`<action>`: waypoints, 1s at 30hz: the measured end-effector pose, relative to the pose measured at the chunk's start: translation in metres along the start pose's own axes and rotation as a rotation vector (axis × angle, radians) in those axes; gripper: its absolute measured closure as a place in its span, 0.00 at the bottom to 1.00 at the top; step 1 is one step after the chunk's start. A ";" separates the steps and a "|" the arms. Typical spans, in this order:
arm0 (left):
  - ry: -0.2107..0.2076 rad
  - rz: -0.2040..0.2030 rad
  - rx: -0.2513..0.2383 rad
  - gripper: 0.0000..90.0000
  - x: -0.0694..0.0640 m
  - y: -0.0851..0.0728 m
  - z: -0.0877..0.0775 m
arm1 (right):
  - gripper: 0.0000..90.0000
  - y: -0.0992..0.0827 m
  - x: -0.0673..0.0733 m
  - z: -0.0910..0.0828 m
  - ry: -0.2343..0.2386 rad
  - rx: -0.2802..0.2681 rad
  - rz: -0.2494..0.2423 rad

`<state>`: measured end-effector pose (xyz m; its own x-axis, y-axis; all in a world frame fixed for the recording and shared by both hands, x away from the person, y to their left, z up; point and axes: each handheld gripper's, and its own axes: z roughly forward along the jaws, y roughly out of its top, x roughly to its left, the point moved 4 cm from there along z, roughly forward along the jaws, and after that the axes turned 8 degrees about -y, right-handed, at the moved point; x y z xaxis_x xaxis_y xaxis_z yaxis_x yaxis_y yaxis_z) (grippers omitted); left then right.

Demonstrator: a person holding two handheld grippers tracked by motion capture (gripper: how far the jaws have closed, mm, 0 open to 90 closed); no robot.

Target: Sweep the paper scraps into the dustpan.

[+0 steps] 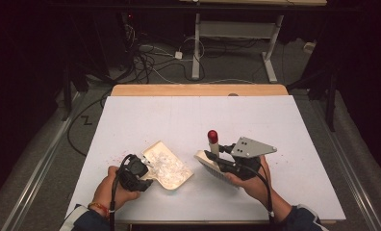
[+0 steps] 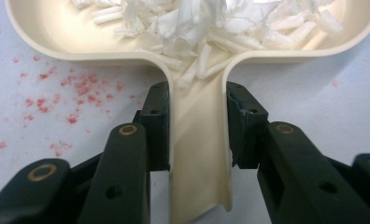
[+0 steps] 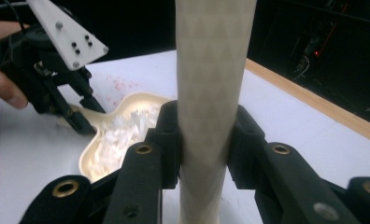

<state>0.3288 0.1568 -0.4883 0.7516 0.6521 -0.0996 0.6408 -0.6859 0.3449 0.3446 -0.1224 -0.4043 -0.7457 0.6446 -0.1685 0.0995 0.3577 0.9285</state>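
A cream dustpan (image 1: 179, 180) lies on the white table (image 1: 188, 115), and a pile of white paper shreds (image 1: 165, 166) rests in it. My left gripper (image 1: 146, 166) is shut on the dustpan's handle (image 2: 199, 140), with a pad pressed against each side. The left gripper (image 2: 197, 91) points at the shreds (image 2: 197, 23). My right gripper (image 1: 217, 157) is shut on a brush (image 1: 210, 166) whose red-tipped handle (image 1: 212, 136) points up, just right of the pan. In the right gripper view the cream brush handle (image 3: 216, 56) stands between the jaws of the right gripper (image 3: 206, 109), with the dustpan (image 3: 127, 101) and the left gripper (image 3: 82, 116) beyond.
Red crumbs (image 2: 75, 88) are scattered on the table left of the pan's handle. The table's wooden far edge (image 1: 198, 90) borders a dark floor with cables (image 1: 145, 57) and the legs of another desk (image 1: 196, 48).
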 end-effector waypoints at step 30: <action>-0.008 0.009 0.007 0.70 -0.004 0.004 0.006 | 0.78 0.007 0.011 0.034 -0.071 -0.006 -0.039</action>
<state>0.3296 0.1499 -0.4923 0.7583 0.6436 -0.1037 0.6353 -0.6939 0.3390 0.3599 -0.0896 -0.4110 -0.7005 0.6766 -0.2271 0.0675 0.3795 0.9227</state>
